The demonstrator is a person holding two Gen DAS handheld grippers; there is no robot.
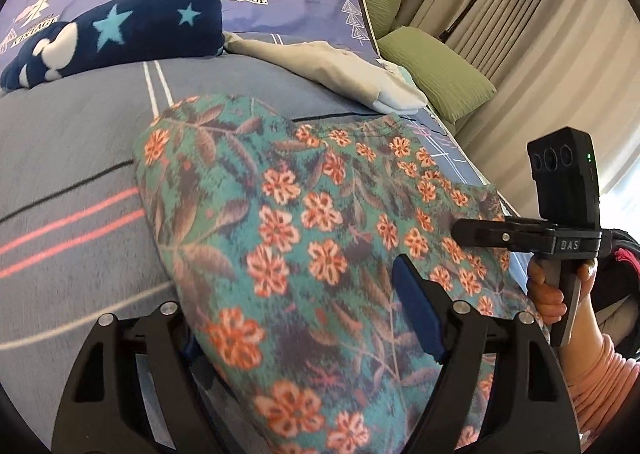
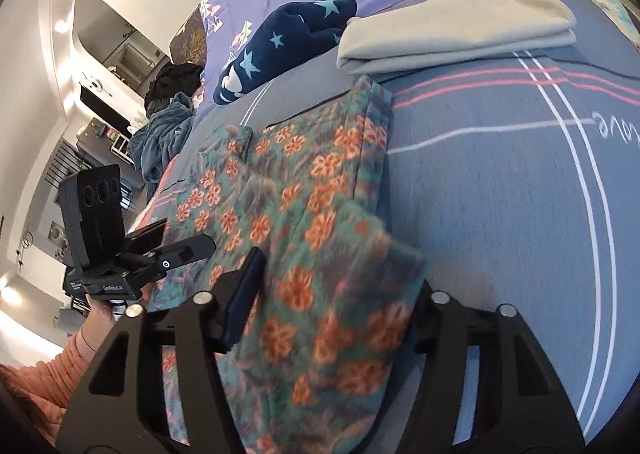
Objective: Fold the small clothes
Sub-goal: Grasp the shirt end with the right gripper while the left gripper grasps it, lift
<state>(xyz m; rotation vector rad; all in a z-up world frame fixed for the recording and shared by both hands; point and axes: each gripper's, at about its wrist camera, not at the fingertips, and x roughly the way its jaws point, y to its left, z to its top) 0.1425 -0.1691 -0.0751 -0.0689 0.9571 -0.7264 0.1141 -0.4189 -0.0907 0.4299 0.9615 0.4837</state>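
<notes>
Ideally both tongs, left [image 1: 308, 318] and right [image 2: 324, 318], each part-open astride the floral garment [image 1: 320, 214] with no grip visible, lay the fold evenly on the bed [image 2: 500, 194].

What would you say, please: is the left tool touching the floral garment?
Touching: in the left wrist view the floral garment drapes over the left tool, hiding one finger.

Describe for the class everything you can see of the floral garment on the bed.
The floral garment is a soft, fleecy-looking cloth, teal with orange flowers and grey-purple leaves. It lies on the grey striped bedspread, part of it folded over itself. Its near edge is lifted between the fingers of the left tool and the right tool; whether either is pinching it is unclear. A folded cream cloth lies just beyond its far corner.
</notes>
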